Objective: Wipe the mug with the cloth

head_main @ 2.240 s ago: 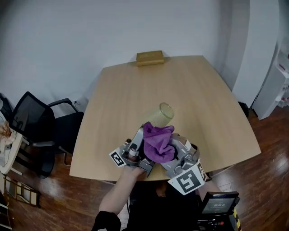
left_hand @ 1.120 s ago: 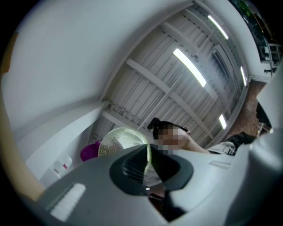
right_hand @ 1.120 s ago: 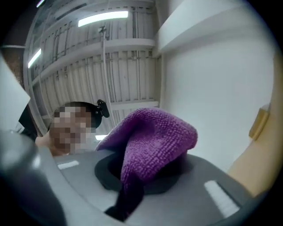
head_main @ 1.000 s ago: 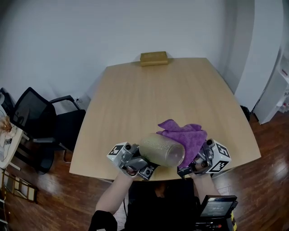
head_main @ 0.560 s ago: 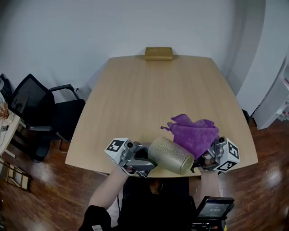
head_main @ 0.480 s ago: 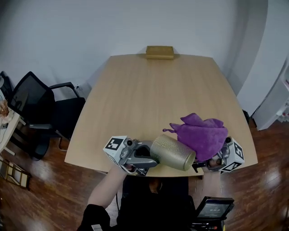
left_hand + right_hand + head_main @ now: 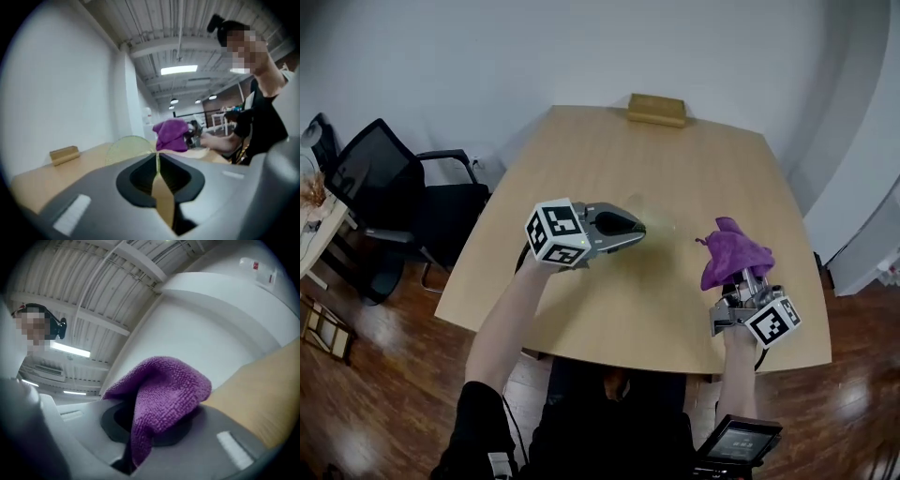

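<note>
- Both tools have drawn apart since half a second ago: the mug [image 7: 129, 148] and the cloth [image 7: 729, 255], then almost touching at the near edge of the counter [image 7: 609, 159], are now well apart.
- Over the counter's middle, the left gripper [image 7: 630, 226] has its jaws nearly closed on the wall of the gold-green mug, which shows only as a pale blur.
- Near the counter's right edge, the right gripper [image 7: 742, 281] has its jaws clamped on the purple cloth, which bunches above them.
- At the far edge lies a wooden block [image 7: 656, 110].
</note>
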{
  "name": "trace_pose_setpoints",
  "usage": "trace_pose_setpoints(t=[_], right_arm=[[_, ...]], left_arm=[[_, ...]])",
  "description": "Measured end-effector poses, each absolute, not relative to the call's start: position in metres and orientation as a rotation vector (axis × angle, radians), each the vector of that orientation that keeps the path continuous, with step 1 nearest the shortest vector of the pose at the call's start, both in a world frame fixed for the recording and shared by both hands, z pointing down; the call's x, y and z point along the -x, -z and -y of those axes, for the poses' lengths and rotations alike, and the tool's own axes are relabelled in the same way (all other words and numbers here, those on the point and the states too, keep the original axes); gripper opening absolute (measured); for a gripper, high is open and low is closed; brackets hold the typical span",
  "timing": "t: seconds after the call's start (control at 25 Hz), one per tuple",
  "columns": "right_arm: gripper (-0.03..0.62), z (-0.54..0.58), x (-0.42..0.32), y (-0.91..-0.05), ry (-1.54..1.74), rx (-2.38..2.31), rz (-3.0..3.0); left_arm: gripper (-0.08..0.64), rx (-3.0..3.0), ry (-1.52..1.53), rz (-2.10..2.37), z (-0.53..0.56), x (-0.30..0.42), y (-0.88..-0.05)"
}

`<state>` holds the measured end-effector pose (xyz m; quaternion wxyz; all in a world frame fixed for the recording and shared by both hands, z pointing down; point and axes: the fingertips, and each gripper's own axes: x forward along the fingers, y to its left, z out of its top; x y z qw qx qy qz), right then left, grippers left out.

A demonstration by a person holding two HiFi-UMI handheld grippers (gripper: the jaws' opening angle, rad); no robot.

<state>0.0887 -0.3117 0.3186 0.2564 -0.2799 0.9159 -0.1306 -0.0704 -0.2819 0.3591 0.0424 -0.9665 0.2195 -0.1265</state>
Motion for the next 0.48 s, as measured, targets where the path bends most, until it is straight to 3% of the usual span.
trace_pose_setpoints(t=[0.24, 0.48], right_arm=[[0.034, 0.337, -0.069, -0.335, 0.408, 0.833, -2.569], [0.034, 0.332, -0.051, -0.347, 0.410, 0.812, -2.642]], left_arm=[[0.043, 2.719, 1.162, -0.819, 0.356, 0.099, -0.424], [0.043, 2.702, 1.462, -0.634, 0.377, 0.091, -0.434]])
